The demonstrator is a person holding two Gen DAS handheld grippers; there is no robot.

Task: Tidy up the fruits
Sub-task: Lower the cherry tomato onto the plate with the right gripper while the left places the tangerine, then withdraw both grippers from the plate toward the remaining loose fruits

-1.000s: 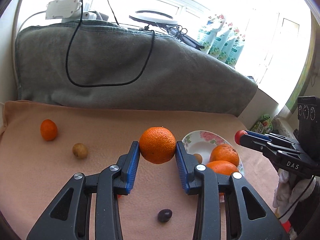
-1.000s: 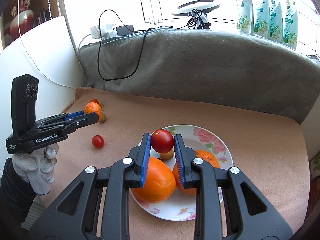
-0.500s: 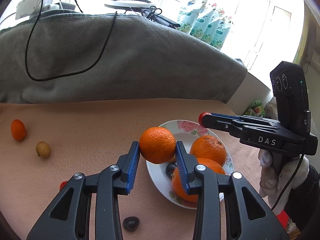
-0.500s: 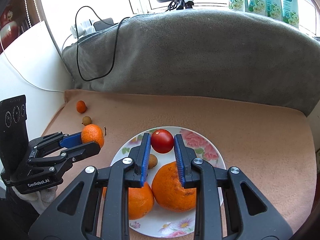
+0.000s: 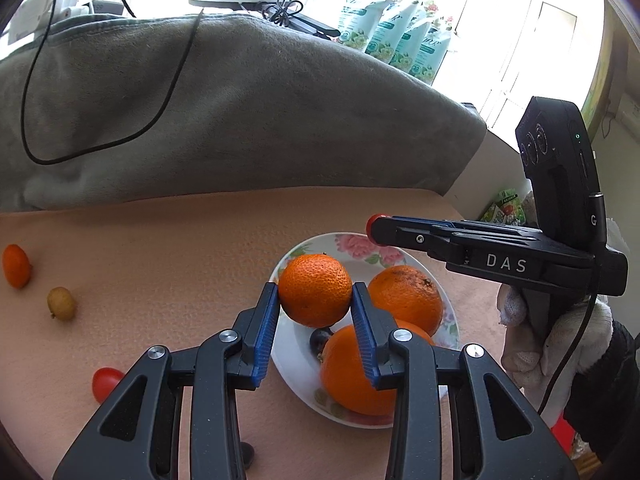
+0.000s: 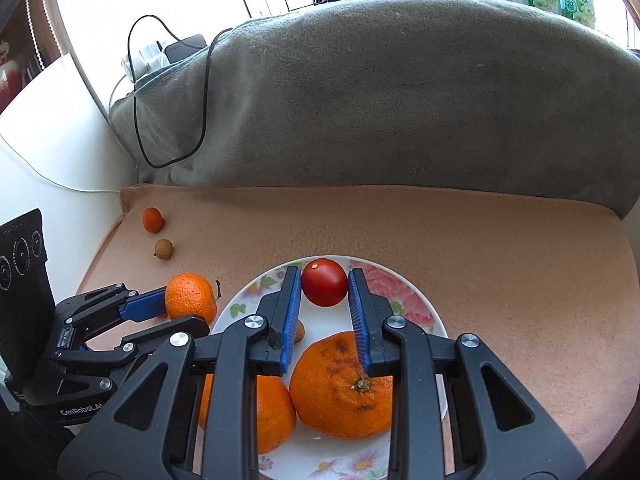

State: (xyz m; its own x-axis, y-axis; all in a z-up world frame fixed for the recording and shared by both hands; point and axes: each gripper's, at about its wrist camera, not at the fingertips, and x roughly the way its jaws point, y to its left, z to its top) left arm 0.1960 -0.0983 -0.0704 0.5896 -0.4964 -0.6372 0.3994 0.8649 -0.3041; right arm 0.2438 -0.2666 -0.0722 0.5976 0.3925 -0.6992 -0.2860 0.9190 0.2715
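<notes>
My left gripper [image 5: 315,307] is shut on a tangerine [image 5: 315,290] and holds it over the left rim of the floral plate [image 5: 349,242]. My right gripper [image 6: 324,294] holds a red tomato [image 6: 324,287] over the far part of the plate [image 6: 400,292]; its jaws have opened slightly wider than the tomato. The plate holds two big oranges [image 6: 340,386] [image 6: 272,412], a small brown fruit [image 6: 299,331] and a dark grape [image 5: 319,339]. The left gripper with its tangerine [image 6: 189,298] also shows in the right wrist view.
On the peach cloth [image 5: 160,248] lie a small tangerine [image 5: 16,266], a brown longan [image 5: 61,303], a red cherry tomato [image 5: 105,382] and a dark grape [image 5: 247,453]. A grey blanket roll [image 5: 240,112] with a black cable [image 5: 100,132] bounds the far side.
Both grippers moved in over the plate. The left carried the tangerine rightward to the plate's rim; the right moved forward with the tomato and its jaws opened slightly.
</notes>
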